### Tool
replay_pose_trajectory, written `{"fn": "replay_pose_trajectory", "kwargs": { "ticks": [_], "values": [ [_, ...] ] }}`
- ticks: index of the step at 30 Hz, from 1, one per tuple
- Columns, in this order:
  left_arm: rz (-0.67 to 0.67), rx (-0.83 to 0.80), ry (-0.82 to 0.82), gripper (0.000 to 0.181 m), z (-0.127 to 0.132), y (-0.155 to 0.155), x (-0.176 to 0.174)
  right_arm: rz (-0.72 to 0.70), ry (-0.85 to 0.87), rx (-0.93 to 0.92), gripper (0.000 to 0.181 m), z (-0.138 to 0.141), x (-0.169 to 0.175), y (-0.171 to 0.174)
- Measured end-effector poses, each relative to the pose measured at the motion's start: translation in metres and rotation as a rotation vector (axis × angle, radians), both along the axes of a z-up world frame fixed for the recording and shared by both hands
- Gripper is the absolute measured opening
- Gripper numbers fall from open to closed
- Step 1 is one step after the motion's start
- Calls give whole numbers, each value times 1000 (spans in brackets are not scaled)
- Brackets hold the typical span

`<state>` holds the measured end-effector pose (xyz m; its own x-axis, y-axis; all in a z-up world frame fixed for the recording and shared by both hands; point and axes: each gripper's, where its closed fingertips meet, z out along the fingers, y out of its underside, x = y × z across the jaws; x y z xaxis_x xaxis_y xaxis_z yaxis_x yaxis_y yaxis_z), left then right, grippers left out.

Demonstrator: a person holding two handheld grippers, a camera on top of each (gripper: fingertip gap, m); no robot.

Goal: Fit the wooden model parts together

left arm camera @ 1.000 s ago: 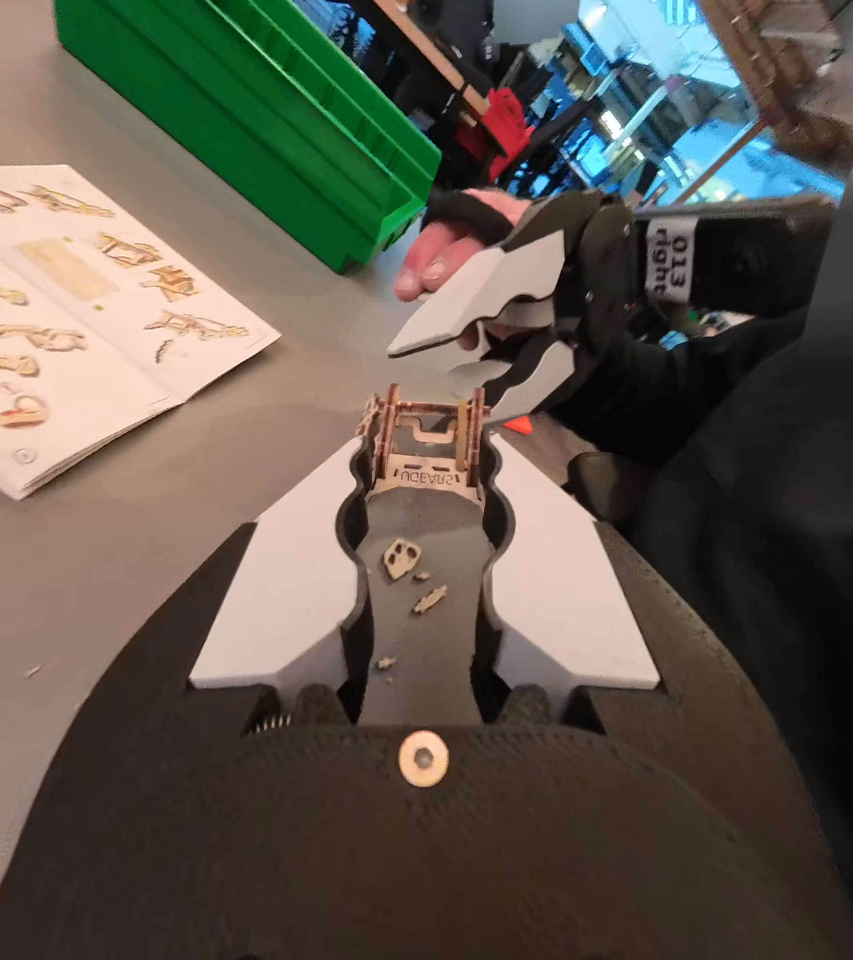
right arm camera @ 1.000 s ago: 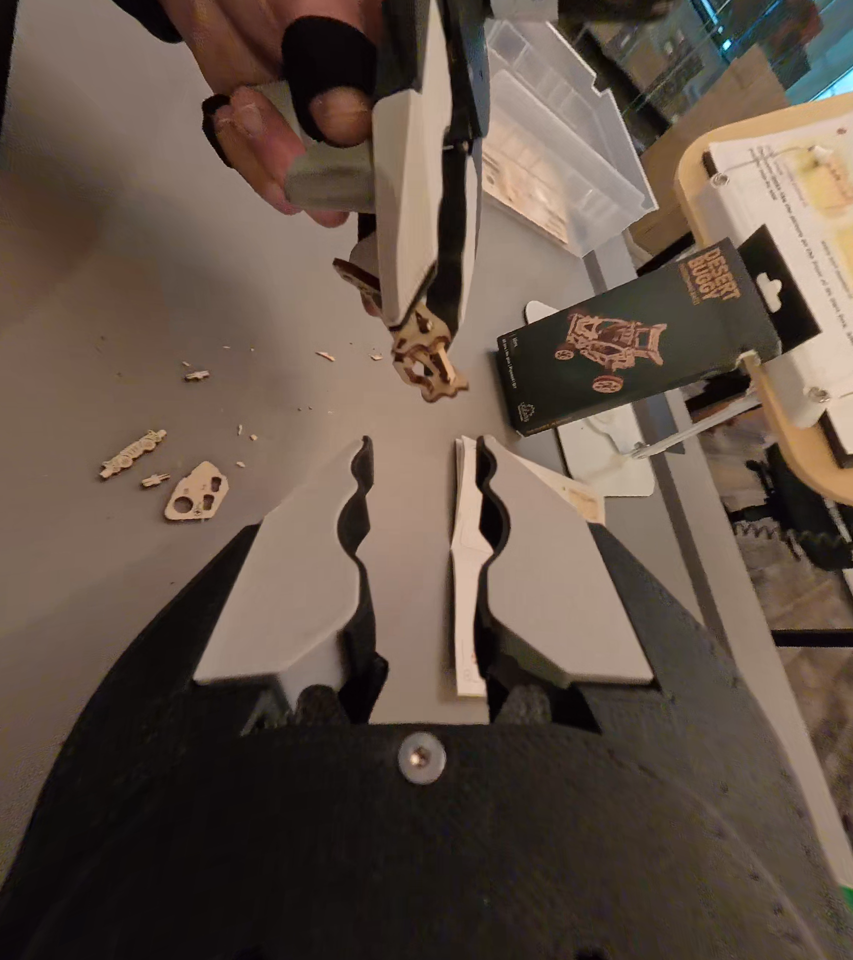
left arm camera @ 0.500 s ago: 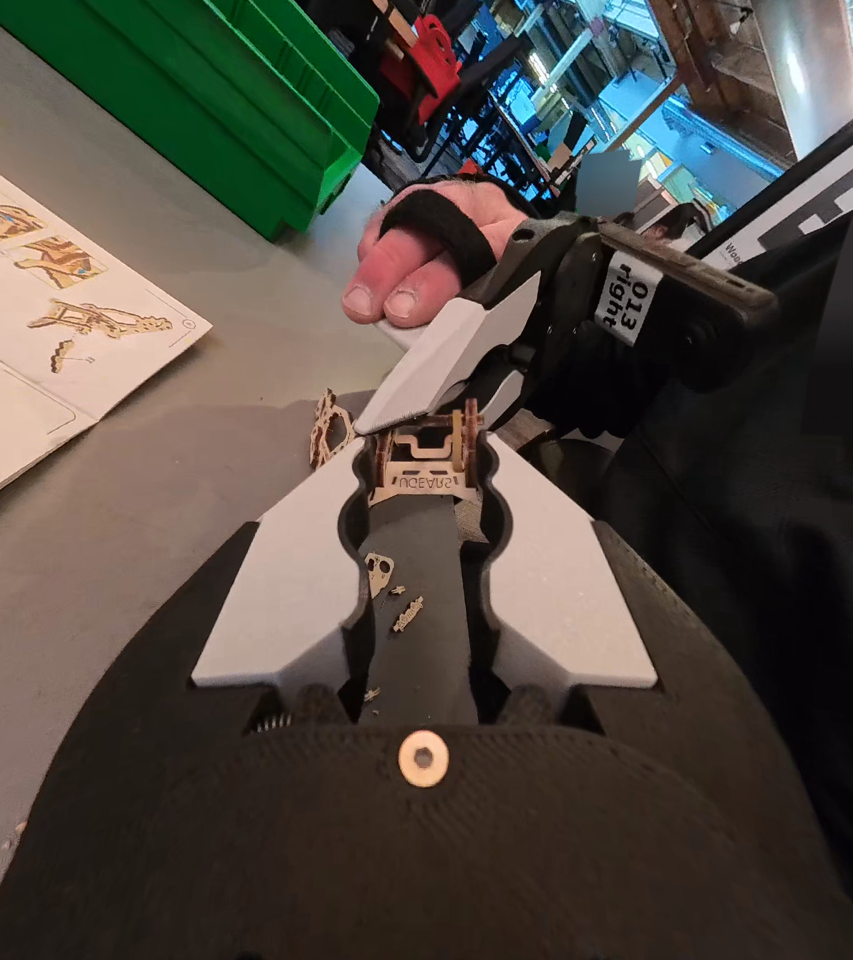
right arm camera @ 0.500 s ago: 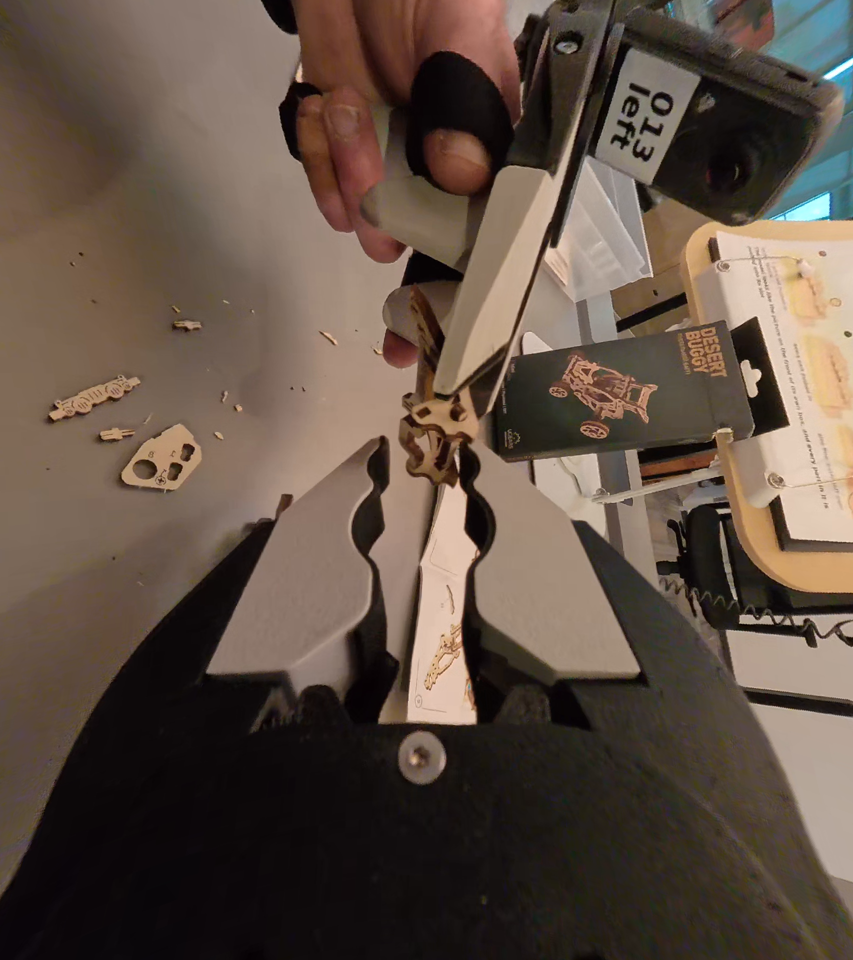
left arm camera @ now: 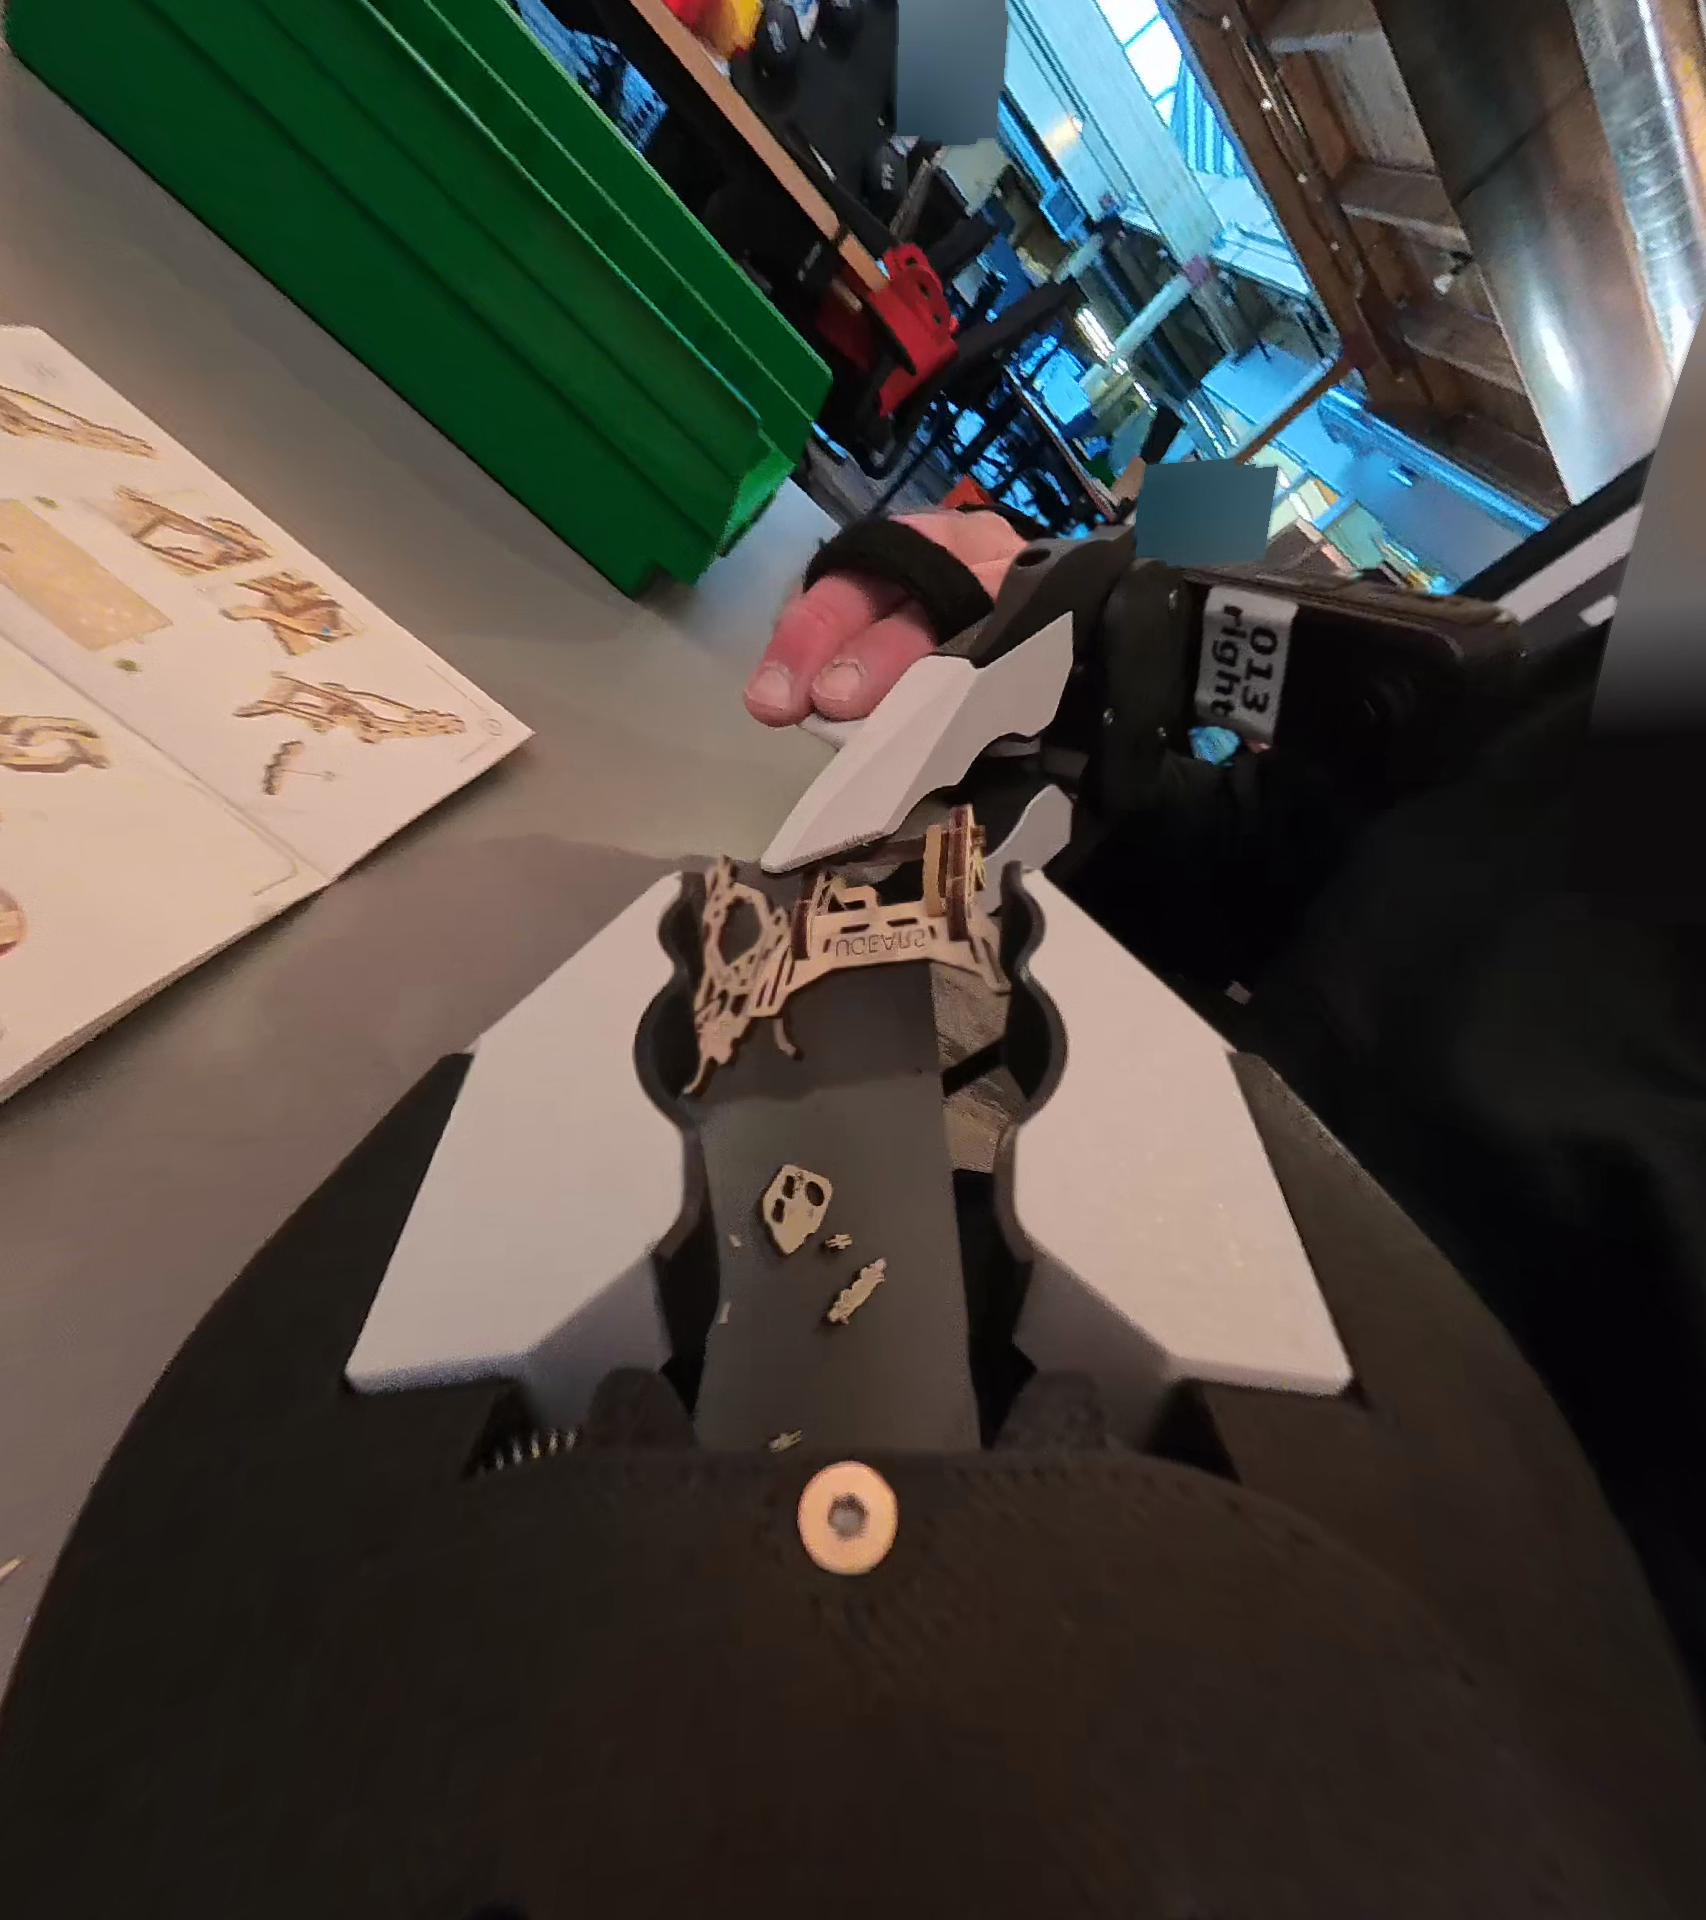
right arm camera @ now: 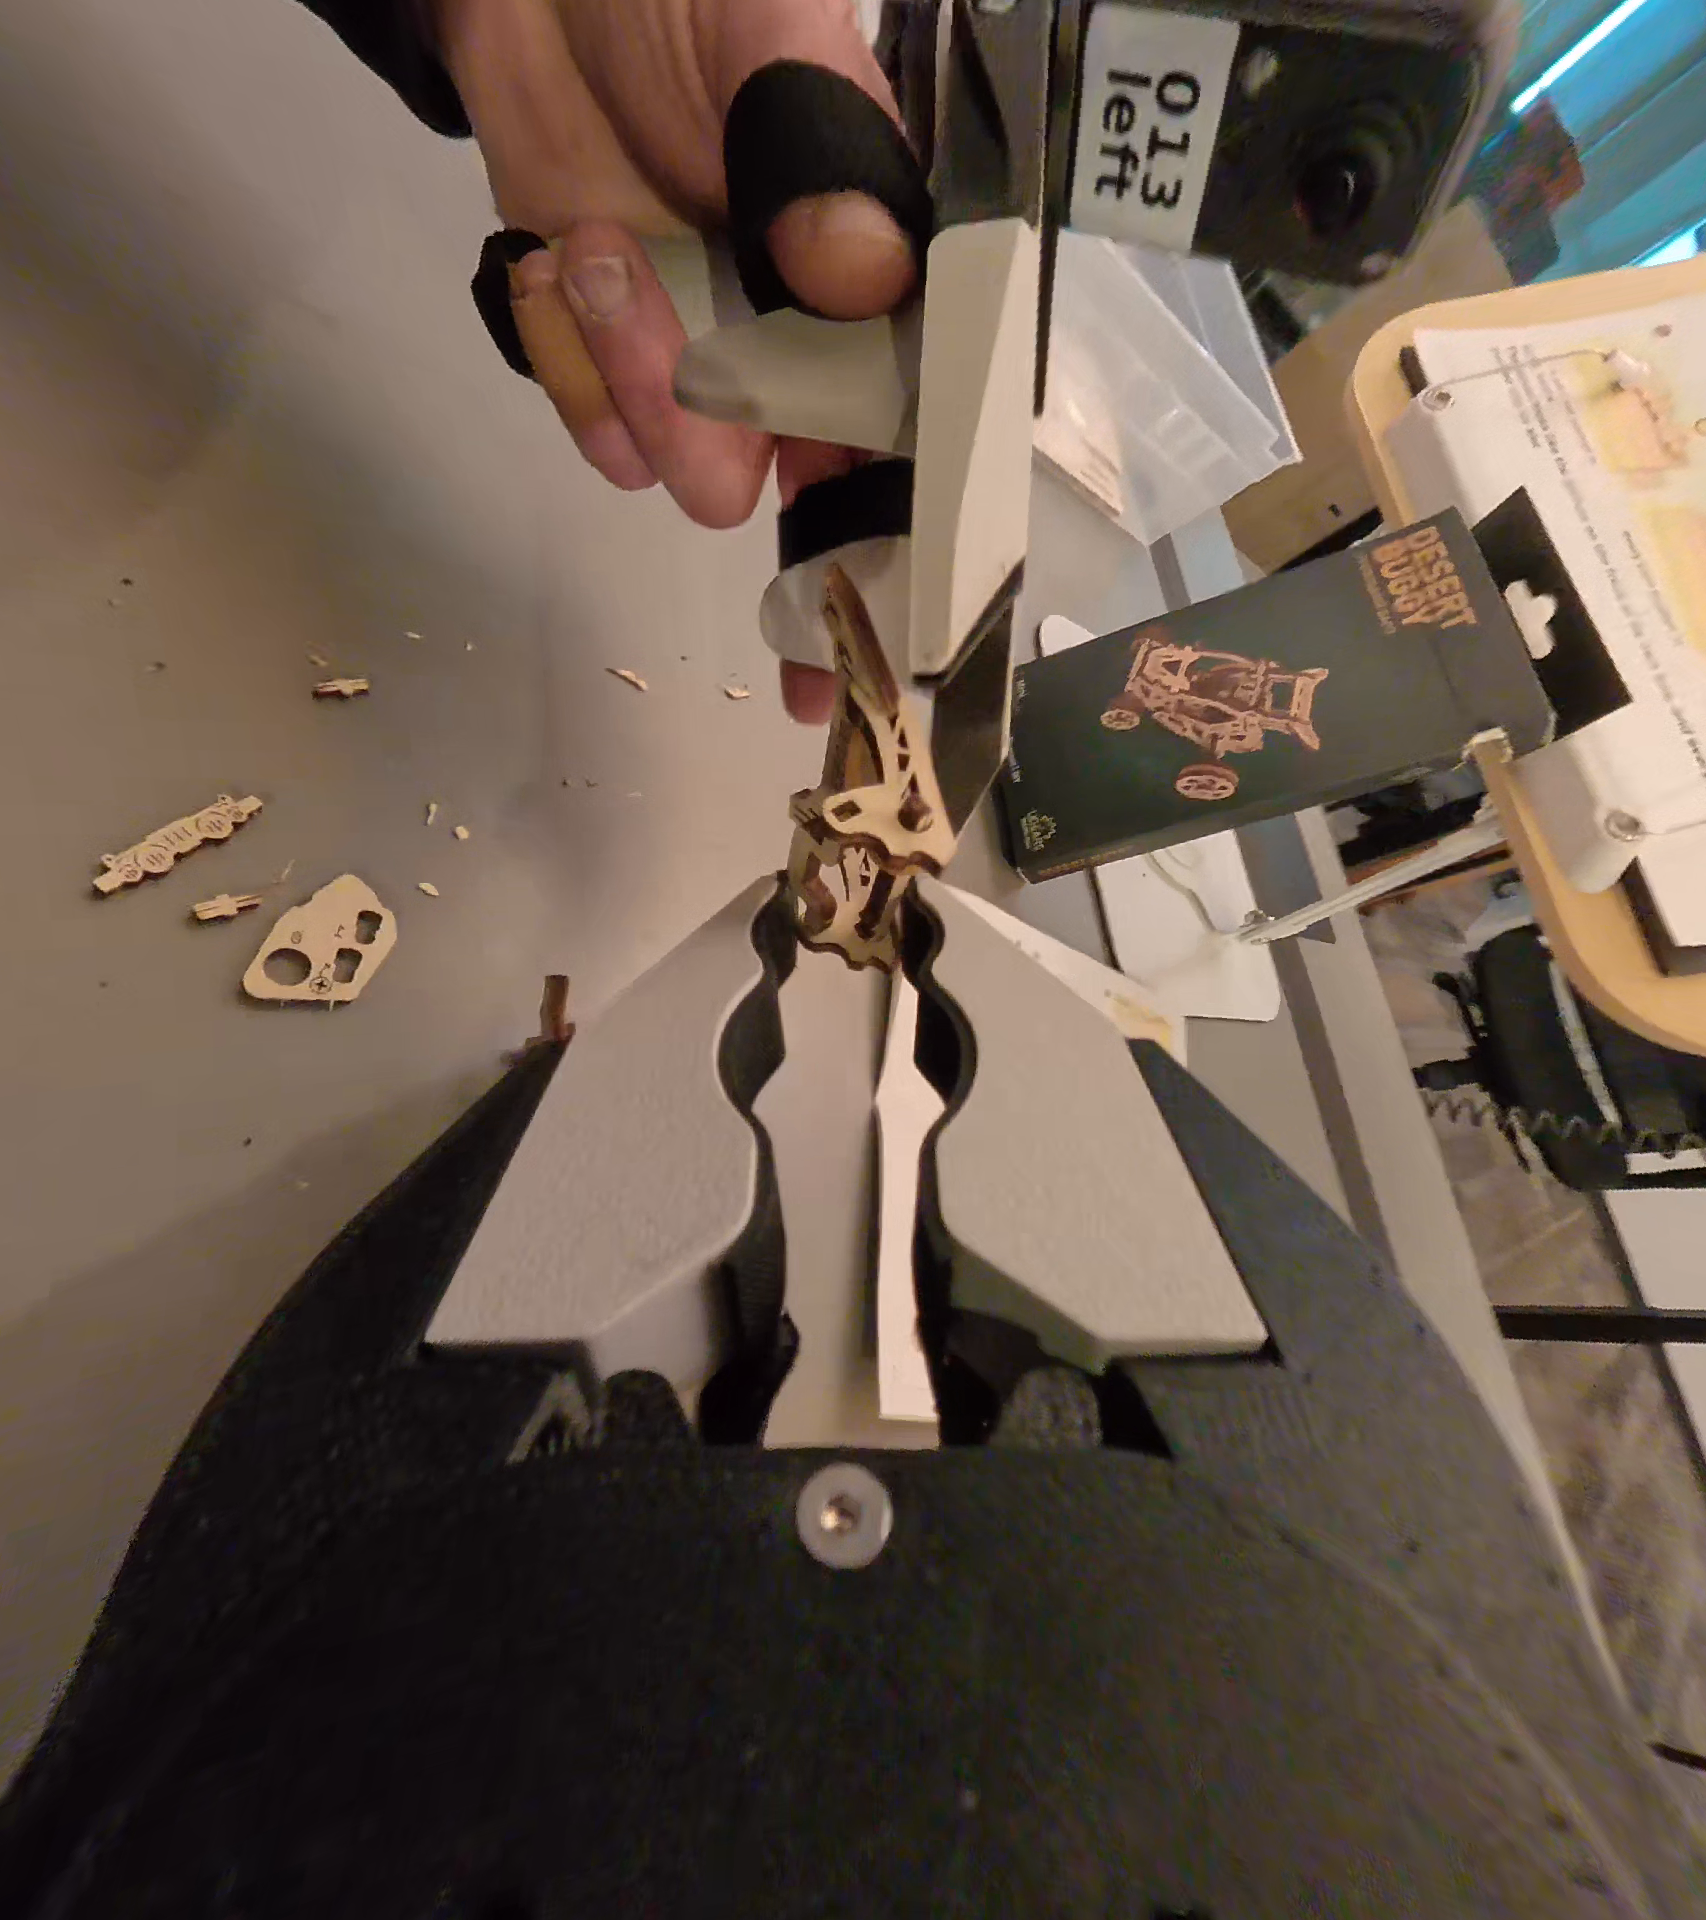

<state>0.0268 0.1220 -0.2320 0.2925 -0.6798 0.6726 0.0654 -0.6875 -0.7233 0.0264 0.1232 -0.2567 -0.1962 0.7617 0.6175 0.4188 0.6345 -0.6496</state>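
The left gripper (left arm camera: pixel 844 935) has its two fingers pinched on the half-built wooden model (left arm camera: pixel 880 930), holding it up off the grey table (left arm camera: pixel 153 1195), probably so the other tool can get at it from the far side. A lacy side panel (left arm camera: pixel 735 956) sits against the left flank of that frame; whether it's fully seated isn't clear. In the right wrist view the right gripper (right arm camera: pixel 844 914) is closed in around the lower end of the same model, tips touching wood, so it looks like it's squeezing the pieces together rather than just hovering. Holding from both ends makes sense, since thin laser-cut tabs like these would likely snap if twisted. Loose parts are waiting on the table: a flat plate with cutouts (right arm camera: pixel 319 940) and a thin strip (right arm camera: pixel 176 831). The instruction booklet (left arm camera: pixel 101 675) lies open nearby, next to green bins (left arm camera: pixel 392 208), and the kit's black box (right arm camera: pixel 1275 707) is propped up in view for reference.
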Motion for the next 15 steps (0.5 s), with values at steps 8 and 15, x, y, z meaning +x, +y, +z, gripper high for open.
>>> {"fn": "replay_pose_trajectory", "kwargs": {
  "ticks": [8, 15],
  "values": [
    [39, 207, 202, 55, -6, -2, -7, -65, 17, -270, 17, -1, 8, 8],
    [2, 288, 269, 59, -6, -10, 7, -109, 87, -296, 17, 12, 14, 13]
  ]
}}
